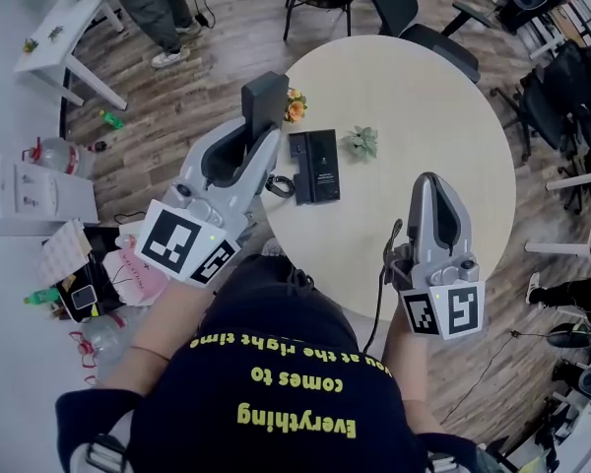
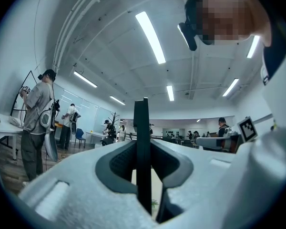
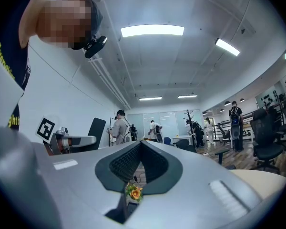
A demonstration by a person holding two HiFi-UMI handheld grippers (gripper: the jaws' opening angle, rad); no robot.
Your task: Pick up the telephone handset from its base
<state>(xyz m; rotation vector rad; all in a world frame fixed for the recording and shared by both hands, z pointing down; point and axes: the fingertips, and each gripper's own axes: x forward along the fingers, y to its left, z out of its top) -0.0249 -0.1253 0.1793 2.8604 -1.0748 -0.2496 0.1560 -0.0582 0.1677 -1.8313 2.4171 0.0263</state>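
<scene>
Round pale table (image 1: 443,126) fills the centre and right of the head view, with wood floor around it. Left gripper (image 1: 260,131), centre-left over the table's left rim, is clenched on the handset (image 1: 264,97), which stands up dark and blocky past the jaw tips. In the left gripper view the handset (image 2: 142,128) reads as a thin black slab pinched edge-on between the jaws. Right gripper (image 1: 428,183), lower right, jaws closed on nothing, idle. Base (image 1: 315,166), a flat black rectangle, lies on the table just right of the handset and apart from it. Small dark loop (image 1: 279,184) at the rim beside the base, likely the cord. Judgement: handset is off the base. To do it well: firm pinch, slab centred in the pads, straight rise, and watch that the cord does not drag the base.
</scene>
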